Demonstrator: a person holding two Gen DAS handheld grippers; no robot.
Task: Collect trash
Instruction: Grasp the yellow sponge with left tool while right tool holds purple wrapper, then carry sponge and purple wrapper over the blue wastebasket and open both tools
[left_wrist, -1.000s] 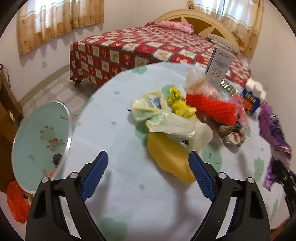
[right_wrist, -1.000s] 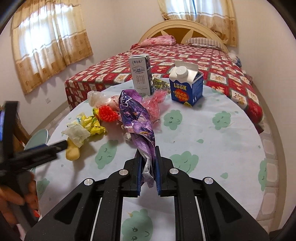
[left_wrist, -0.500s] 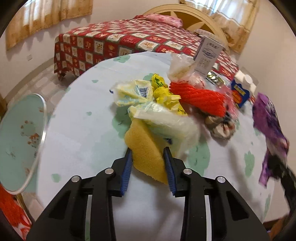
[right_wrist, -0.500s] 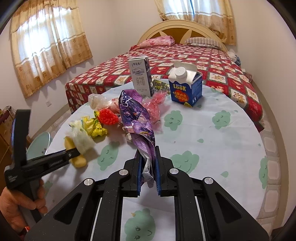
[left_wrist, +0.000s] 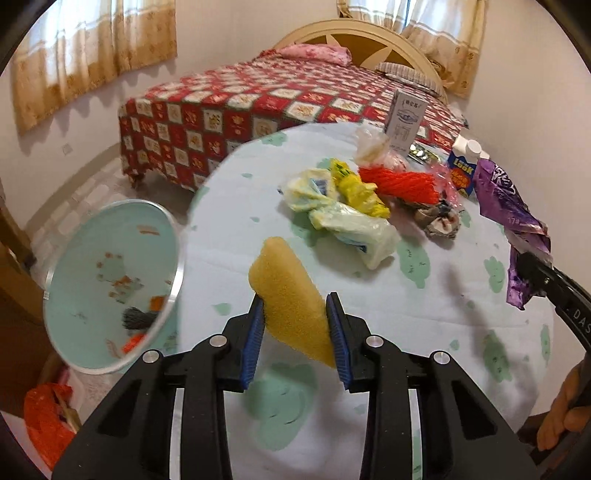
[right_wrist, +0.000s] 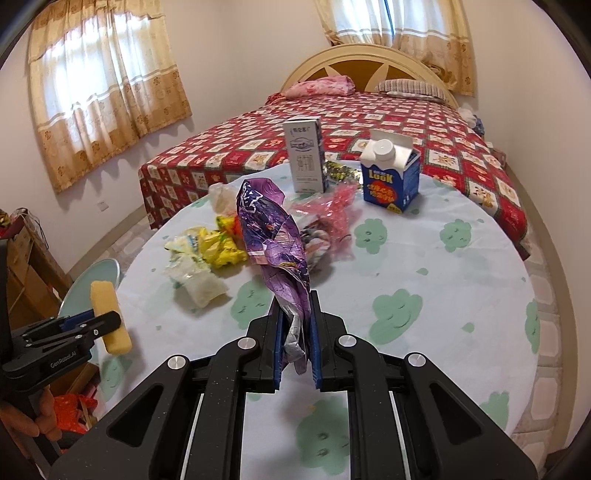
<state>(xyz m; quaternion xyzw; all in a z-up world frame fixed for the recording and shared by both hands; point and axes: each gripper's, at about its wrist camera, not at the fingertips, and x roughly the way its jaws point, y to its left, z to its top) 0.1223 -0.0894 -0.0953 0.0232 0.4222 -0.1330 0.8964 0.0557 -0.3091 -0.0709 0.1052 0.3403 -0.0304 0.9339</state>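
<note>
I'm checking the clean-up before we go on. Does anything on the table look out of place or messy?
Yes. Crumpled wrappers lie heaped mid-table beside two upright cartons. The left gripper holds a yellow sponge, the right gripper a purple wrapper.

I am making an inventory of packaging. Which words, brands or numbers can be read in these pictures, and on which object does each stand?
"LOOK": on the blue and white gable-top carton.
"GenRobot.AI": on the black body of the left gripper, which holds a yellow sponge.
"17#": on the crumpled purple foil wrapper, held by the right gripper.
Tall white and grey carton: print too small to read.
</note>
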